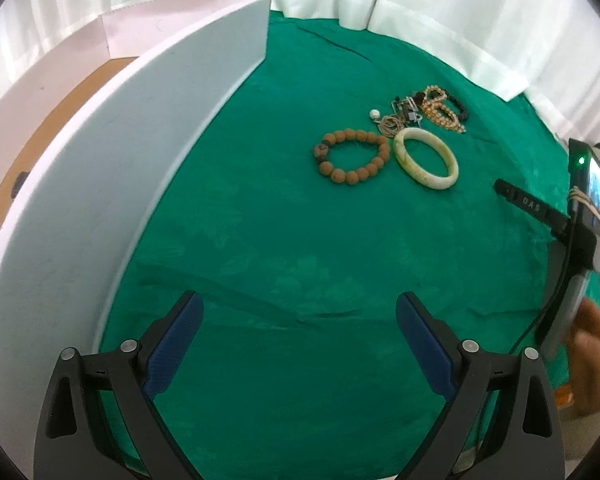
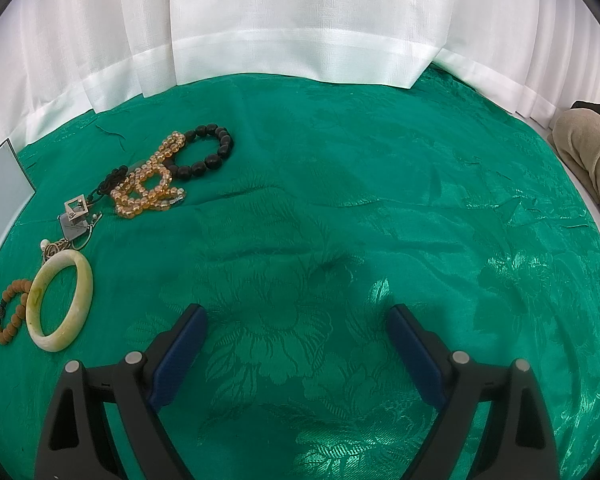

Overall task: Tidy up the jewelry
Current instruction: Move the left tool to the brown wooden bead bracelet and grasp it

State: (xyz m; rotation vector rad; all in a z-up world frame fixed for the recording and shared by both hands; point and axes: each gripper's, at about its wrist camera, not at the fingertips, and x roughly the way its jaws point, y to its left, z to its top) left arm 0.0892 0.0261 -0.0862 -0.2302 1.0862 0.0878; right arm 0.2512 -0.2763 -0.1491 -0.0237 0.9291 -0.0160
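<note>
Jewelry lies in a loose cluster on the green cloth (image 1: pixel 284 240). A brown bead bracelet (image 1: pixel 353 157) lies beside a pale jade bangle (image 1: pixel 426 158). Behind them are a pearl piece (image 1: pixel 375 114), small metal pieces (image 1: pixel 406 112), amber beads (image 1: pixel 440 110) and a black bead bracelet (image 1: pixel 460 108). In the right wrist view they sit at the left: bangle (image 2: pixel 60 300), brown bracelet (image 2: pixel 12 312), amber beads (image 2: pixel 150 184), black bracelet (image 2: pixel 210 152), metal pieces (image 2: pixel 76 216). My left gripper (image 1: pixel 300 320) is open and empty, well short of the cluster. My right gripper (image 2: pixel 294 332) is open and empty, right of the cluster.
A white box with an upright lid (image 1: pixel 120 152) stands at the left, its brown interior (image 1: pixel 60 120) showing; its corner shows in the right wrist view (image 2: pixel 4 192). White curtains (image 2: pixel 300 20) hang behind the table. The right gripper's body (image 1: pixel 572 240) shows at the right edge.
</note>
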